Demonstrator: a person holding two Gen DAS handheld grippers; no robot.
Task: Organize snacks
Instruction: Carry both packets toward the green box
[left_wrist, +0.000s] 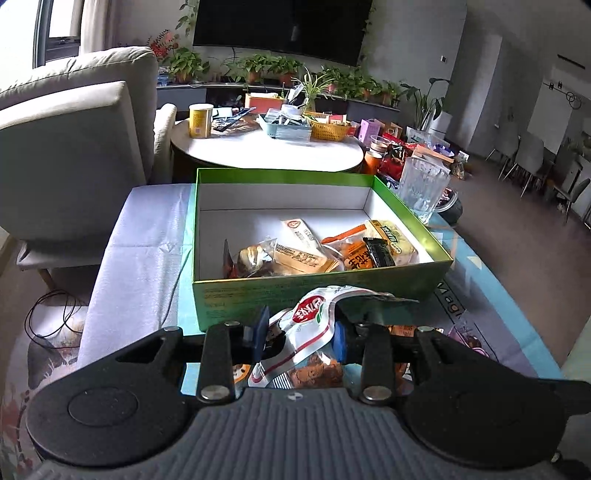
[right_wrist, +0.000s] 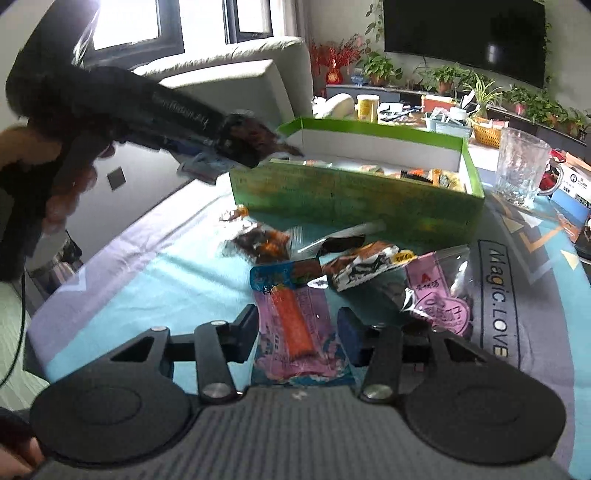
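A green box with a white inside stands on the mat and holds several snack packets at its near right. Just in front of its near wall, my left gripper is shut on a white and red snack packet, held off the mat. In the right wrist view the left gripper is a dark blur at the box's near left corner. My right gripper is shut on a purple sausage packet low over the mat. Several loose packets lie between it and the box.
A clear glass mug stands at the box's right far corner. A pink packet lies right of my right gripper. Behind the box is a round white table with baskets and a can. A grey sofa is at left.
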